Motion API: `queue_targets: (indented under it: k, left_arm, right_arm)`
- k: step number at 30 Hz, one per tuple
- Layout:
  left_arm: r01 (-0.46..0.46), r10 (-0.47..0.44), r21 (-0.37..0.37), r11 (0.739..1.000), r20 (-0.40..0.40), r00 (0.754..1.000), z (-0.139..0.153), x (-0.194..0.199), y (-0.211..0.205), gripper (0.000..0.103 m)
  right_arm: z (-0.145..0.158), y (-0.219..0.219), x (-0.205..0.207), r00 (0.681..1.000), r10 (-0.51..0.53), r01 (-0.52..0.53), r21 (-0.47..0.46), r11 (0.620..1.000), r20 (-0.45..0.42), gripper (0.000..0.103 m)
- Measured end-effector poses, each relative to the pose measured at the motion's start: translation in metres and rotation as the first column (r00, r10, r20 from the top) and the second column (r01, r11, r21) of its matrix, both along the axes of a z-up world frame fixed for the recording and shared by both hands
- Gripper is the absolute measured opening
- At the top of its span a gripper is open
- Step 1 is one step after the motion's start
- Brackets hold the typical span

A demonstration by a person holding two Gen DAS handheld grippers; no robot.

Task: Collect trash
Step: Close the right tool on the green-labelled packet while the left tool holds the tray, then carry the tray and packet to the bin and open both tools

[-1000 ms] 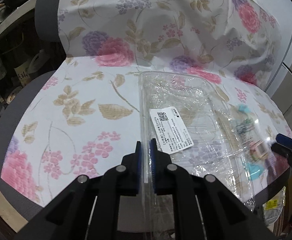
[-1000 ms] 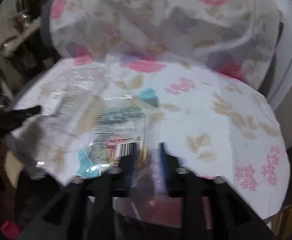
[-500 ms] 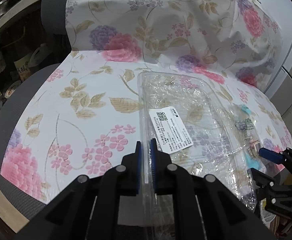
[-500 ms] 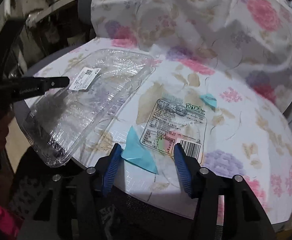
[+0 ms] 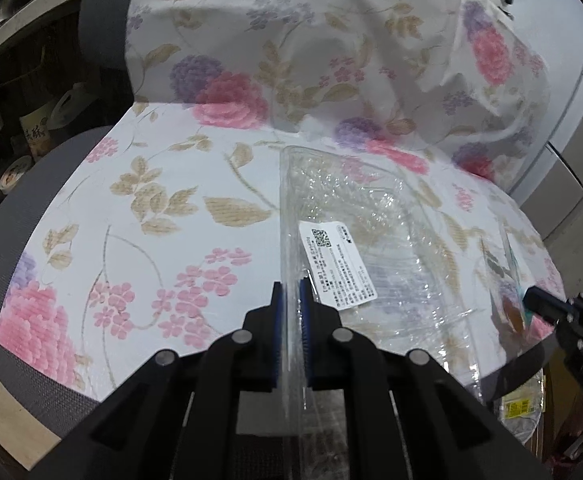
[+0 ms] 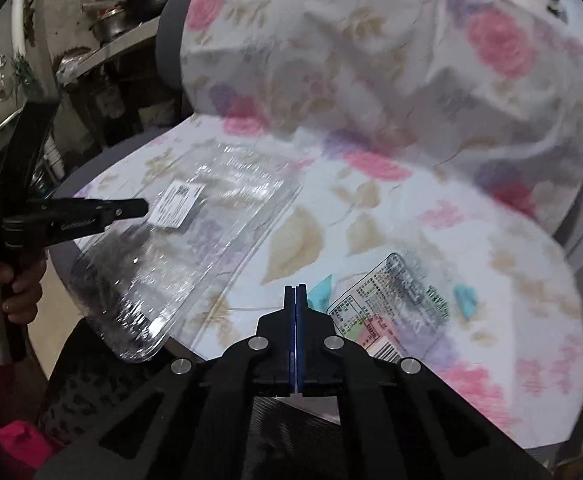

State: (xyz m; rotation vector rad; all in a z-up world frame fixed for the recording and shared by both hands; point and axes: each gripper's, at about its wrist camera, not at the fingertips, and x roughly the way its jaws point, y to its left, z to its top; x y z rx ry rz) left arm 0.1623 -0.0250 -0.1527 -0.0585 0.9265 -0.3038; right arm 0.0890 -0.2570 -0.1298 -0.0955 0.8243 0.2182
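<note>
Small print on the wrapper [image 6: 391, 304] is too blurred to read.

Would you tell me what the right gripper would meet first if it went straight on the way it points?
Probably the floral cloth, just left of the snack wrapper; depth is unclear. The right gripper has just been closing, and nothing clearly shows between its jaws.

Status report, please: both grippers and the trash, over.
Left gripper shut on clear tray rim. Right gripper just closed, seemingly on snack wrapper edge. Nothing in the way.
</note>
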Motion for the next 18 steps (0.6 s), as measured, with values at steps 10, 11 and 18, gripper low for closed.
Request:
queue_targets:
  k: [10, 11, 18]
  left_arm:
    - [0.097, -0.097, 0.021, 0.995, 0.004, 0.995, 0.002, -0.020, -0.055, 0.006]
    - [0.097, -0.097, 0.019, 0.995, -0.002, 0.995, 0.000, -0.019, -0.058, 0.006]
    - [0.129, -0.128, 0.018, 0.991, -0.041, 0.991, -0.014, -0.020, -0.084, 0.006]
  right_arm:
    - [-0.017, -0.071, -0.064, 0.987, -0.125, 0.132, 0.067, 0.989, -0.097, 0.007]
    - [-0.024, -0.077, -0.071, 0.987, -0.116, 0.126, 0.096, 0.987, -0.108, 0.007]
    - [-0.048, -0.110, -0.067, 0.973, -0.184, 0.210, 0.196, 0.958, -0.139, 0.024]
